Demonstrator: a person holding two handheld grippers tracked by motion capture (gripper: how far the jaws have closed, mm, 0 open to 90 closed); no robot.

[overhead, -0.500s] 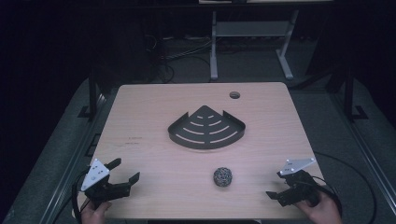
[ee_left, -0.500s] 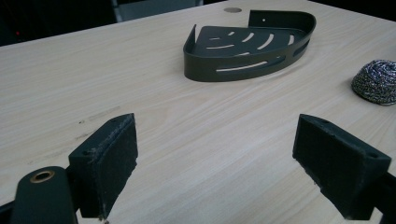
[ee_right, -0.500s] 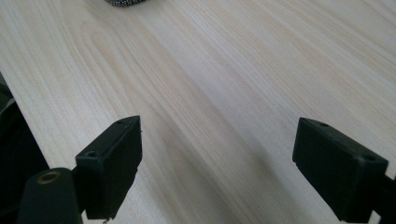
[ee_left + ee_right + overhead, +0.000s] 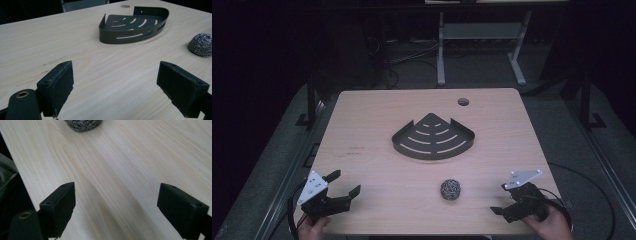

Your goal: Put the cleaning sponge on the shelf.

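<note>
Steel wool ball (image 4: 451,189), silvery, rests near dark slotted tray (image 4: 433,137).

Table (image 4: 362,130) showing pale wood grain, smooth matt finish; corner caddy (image 4: 433,137) at centre looking like dark matt-coated metal, slotted; scouring ball (image 4: 451,189) toward near edge glinting as coiled steel wire, rough; gripper pads (image 4: 61,85) appearing black, matt, slightly fuzzy at edges

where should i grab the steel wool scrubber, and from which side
Grip the steel wool scrubber across its round middle; it looks the same all around, so any width works. It sits free on the table, nearer the open right gripper, so come in low from that side.
</note>
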